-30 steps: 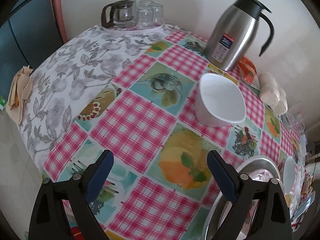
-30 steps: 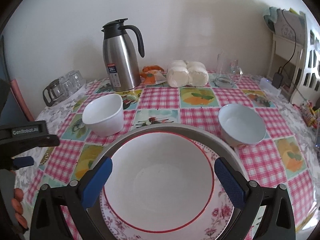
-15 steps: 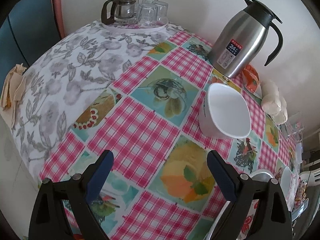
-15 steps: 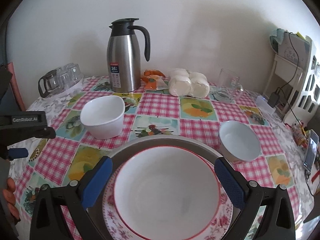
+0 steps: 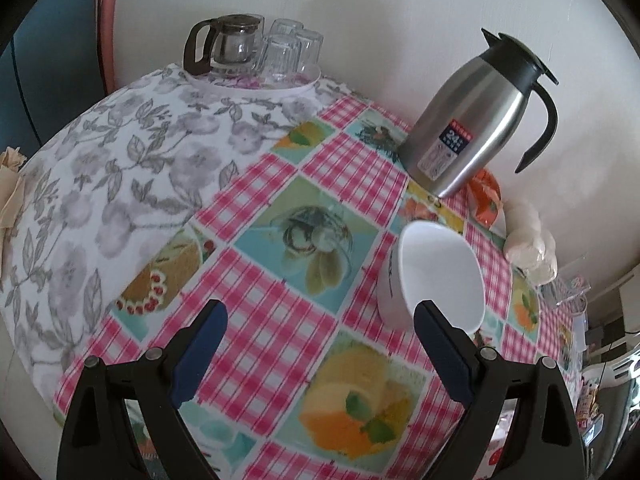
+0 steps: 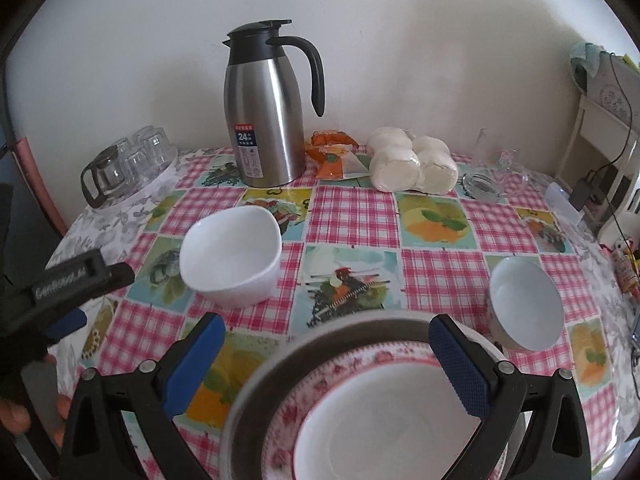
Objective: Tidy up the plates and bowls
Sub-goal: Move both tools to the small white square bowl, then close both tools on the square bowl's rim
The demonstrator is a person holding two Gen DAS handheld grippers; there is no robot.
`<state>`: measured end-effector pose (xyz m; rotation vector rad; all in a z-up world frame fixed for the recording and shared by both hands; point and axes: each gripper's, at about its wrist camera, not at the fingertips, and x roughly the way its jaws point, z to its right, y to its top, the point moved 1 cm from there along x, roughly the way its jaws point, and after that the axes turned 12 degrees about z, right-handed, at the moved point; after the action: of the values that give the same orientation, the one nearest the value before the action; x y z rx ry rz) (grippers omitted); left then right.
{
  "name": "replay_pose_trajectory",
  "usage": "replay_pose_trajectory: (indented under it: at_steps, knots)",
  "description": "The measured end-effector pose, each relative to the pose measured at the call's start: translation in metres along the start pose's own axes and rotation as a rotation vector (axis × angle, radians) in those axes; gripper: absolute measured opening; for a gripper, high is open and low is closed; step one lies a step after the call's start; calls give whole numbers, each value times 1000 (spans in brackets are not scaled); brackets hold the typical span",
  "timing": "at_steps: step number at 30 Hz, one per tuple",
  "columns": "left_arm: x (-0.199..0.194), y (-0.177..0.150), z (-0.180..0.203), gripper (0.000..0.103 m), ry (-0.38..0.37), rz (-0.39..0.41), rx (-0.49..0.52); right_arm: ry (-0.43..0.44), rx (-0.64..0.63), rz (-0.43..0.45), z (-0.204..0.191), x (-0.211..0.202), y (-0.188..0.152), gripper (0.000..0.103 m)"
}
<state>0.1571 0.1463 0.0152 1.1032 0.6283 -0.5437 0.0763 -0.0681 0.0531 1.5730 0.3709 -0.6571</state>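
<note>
- Right wrist view: I've pulled my right gripper [image 6: 326, 354] back, jaws wide and empty; the stacked white bowl [image 6: 384, 424], floral plate [image 6: 288, 412] and grey metal plate [image 6: 248, 400] now sit lower.
- Left gripper [image 5: 320, 344], wide and empty, has closed on the square white bowl [image 5: 436, 276] mid-tabletop; I judge that goes next.

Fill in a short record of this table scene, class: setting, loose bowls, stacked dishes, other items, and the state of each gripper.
setting: table with checked fruit-print tablecloth
loose bowls: squarish white bowl; smaller round white bowl, both empty
stacked dishes: white bowl in floral plate in grey metal basin
other items: steel thermos jug; glass teapot with tumblers; bagged white buns
left gripper: jaws open, empty
right gripper: jaws open, empty
</note>
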Motion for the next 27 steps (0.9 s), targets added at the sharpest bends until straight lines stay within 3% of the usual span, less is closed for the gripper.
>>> replay_pose_trajectory:
  at_steps: [11,13,27]
  knots:
    - [13,8,14,94,-50,34,31,-5,-27,-54,-20,39,29,103]
    - [16,8,17,90,-49,35,34,-7,-44,-62,-24,46,32,103]
    - [58,9,8,85,-36,-33,-17,-38,-187,-92,-44,85,38,102]
